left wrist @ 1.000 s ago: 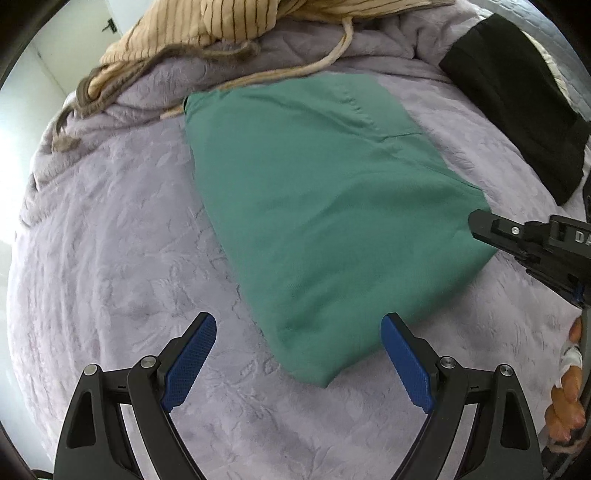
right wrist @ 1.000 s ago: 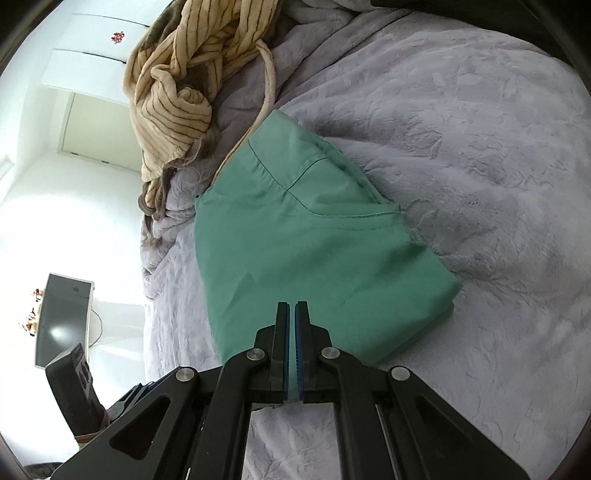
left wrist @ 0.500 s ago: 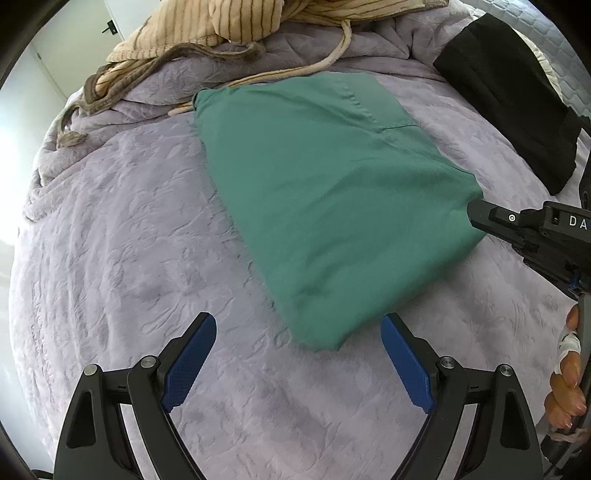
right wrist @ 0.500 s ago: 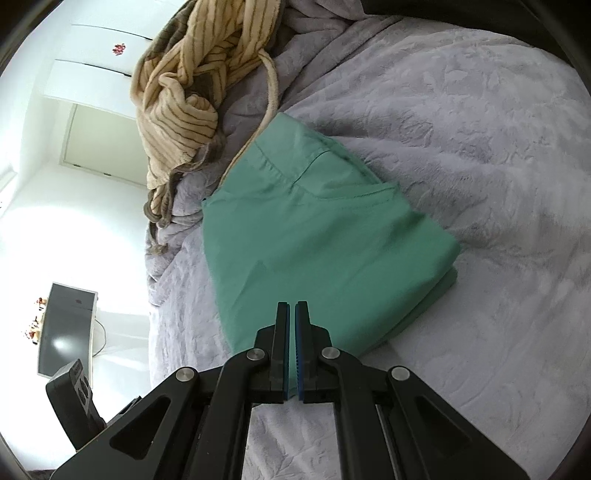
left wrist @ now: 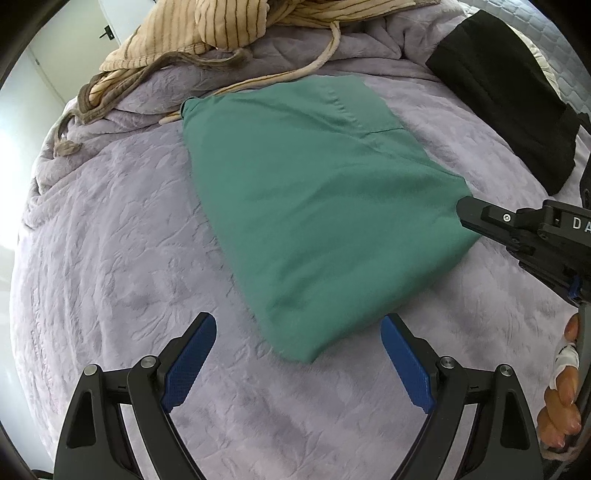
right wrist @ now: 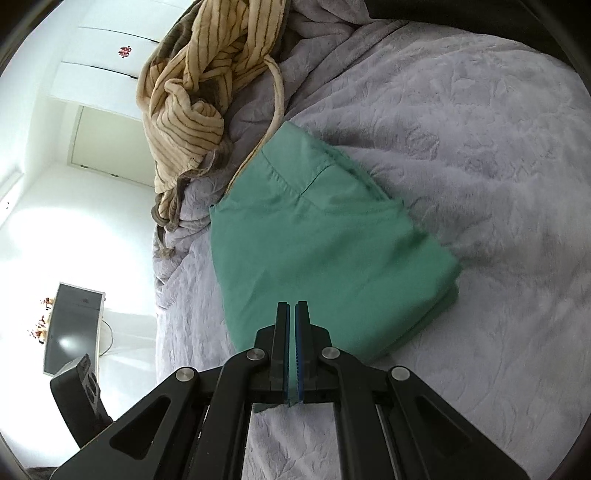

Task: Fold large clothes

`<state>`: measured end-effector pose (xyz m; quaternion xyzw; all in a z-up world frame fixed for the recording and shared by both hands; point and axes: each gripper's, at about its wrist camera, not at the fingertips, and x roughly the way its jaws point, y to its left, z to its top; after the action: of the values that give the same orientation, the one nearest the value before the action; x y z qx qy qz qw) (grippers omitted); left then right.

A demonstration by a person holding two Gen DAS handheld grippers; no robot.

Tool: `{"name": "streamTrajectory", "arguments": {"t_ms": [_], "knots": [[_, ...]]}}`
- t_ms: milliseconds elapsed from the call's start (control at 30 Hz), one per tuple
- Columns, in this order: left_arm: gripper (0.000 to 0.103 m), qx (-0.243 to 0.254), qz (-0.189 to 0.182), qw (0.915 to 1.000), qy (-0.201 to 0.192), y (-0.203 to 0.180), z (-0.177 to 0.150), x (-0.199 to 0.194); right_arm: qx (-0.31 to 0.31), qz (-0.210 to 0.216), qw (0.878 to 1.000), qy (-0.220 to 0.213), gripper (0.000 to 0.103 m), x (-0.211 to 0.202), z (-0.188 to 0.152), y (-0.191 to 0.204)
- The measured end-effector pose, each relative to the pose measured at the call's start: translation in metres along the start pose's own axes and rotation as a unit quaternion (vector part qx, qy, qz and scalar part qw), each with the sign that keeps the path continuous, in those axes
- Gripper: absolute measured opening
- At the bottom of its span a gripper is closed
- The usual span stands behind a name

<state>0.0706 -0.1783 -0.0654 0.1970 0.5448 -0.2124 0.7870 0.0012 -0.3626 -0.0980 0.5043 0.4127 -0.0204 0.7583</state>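
A green garment (left wrist: 325, 206) lies folded into a thick stack on the lilac bedspread (left wrist: 110, 258); it also shows in the right wrist view (right wrist: 325, 258). My left gripper (left wrist: 297, 332) is open, its blue pads either side of the garment's near corner, just above the bed. My right gripper (right wrist: 292, 314) is shut, its tip at the garment's near edge; a bit of green cloth shows under the jaws, so it seems to pinch that edge. In the left wrist view it (left wrist: 465, 206) touches the garment's right edge.
A tan striped robe (left wrist: 207, 33) with a cord lies heaped at the bed's far side, also in the right wrist view (right wrist: 192, 96). A folded black garment (left wrist: 509, 103) lies at the far right. A white wardrobe (right wrist: 96, 62) and a monitor (right wrist: 70, 328) stand beyond the bed.
The green garment has slid and turned on the bed, its near corner moving right between my left pads. The right gripper stays shut at its edge.
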Motion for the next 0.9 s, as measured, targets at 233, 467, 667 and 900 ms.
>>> {"name": "streamTrajectory", "arguments": {"t_ms": [233, 467, 667, 900], "knots": [[0.092, -0.009, -0.008, 0.9999, 0.008, -0.01, 0.016, 0.013, -0.008, -0.011, 1.0, 0.012, 0.003, 0.008, 0.02, -0.001], [0.092, -0.019, -0.014, 0.9997, 0.006, 0.005, 0.004, 0.007, -0.006, -0.009, 1.0, 0.002, 0.003, 0.009, 0.005, 0.011], [0.091, -0.02, -0.008, 0.9998, -0.003, 0.027, -0.014, -0.005, -0.012, -0.001, 1.0, 0.0, 0.003, 0.012, -0.015, 0.024], [0.091, -0.032, -0.009, 0.9994, 0.005, 0.034, -0.028, -0.003, -0.015, 0.002, 1.0, 0.019, 0.003, 0.02, -0.019, 0.026]]}}
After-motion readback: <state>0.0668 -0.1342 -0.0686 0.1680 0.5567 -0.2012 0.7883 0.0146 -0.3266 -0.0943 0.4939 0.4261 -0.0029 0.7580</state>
